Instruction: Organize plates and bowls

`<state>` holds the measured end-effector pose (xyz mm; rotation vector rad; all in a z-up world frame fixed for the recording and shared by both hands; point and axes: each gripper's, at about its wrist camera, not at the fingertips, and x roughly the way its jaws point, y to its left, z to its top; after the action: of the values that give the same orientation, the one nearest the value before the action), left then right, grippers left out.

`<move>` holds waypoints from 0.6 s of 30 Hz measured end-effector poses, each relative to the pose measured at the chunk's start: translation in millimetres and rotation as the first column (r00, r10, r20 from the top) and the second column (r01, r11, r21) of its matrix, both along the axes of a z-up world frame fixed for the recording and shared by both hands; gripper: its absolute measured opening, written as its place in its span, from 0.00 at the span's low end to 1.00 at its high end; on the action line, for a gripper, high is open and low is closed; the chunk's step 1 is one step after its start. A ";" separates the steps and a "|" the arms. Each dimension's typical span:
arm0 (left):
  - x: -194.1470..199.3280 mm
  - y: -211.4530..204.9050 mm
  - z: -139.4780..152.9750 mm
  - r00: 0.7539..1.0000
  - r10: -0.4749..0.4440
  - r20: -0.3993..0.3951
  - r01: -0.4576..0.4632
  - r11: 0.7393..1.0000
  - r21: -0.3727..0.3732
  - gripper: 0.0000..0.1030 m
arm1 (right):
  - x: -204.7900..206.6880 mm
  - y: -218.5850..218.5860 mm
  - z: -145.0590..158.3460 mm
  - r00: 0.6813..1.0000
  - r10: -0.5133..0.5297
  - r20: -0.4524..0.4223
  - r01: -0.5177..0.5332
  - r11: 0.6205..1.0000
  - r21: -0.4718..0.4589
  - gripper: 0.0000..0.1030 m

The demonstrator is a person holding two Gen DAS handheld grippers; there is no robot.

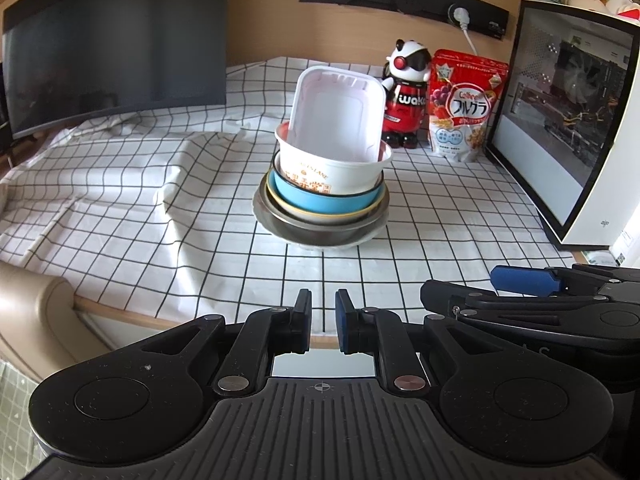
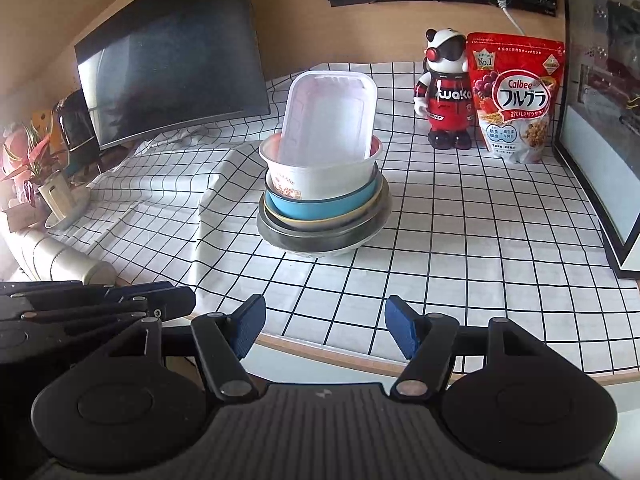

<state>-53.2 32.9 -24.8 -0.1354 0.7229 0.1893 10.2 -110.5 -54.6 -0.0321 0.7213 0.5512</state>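
Stack point(image 1: 324, 200): nested bowls, tray point(image 1: 336, 112) tilted on top, at 12 o'clock from both tools, well apart on worktop point(image 1: 440, 220). Left tool point(image 1: 323, 320) nearly together, empty; right tool point(image 2: 325, 330) apart, empty, neither clearly nearer.

tablecloth point(image 1: 160, 200): white, black grid | bowl point(image 1: 320, 200): blue | cereal bag point(image 2: 516, 96): red | tub point(image 1: 336, 120): white

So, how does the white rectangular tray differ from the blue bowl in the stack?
The white rectangular tray stands tilted on its edge at the top, while the blue bowl sits level, lower down. The tray is rectangular with rounded corners; the bowl is round. The tray is white, the bowl blue. Both are nested in the same stack, and neither gripper touches them.
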 end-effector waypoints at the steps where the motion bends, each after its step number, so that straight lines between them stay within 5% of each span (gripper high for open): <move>1: 0.3 0.2 0.0 1.000 0.000 0.000 0.000 1.000 0.000 0.15 | 0.5 0.3 0.1 1.000 0.000 0.001 0.000 1.000 0.000 0.65; 18: 6.7 0.9 -2.5 1.000 -0.006 -0.010 0.006 1.000 -0.003 0.15 | 5.4 2.0 -2.8 1.000 -0.004 -0.009 0.004 1.000 -0.001 0.65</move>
<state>-46.6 33.9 -27.2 -0.1348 0.7338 0.1839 15.7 -108.5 -57.4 -0.0294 0.7308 0.5476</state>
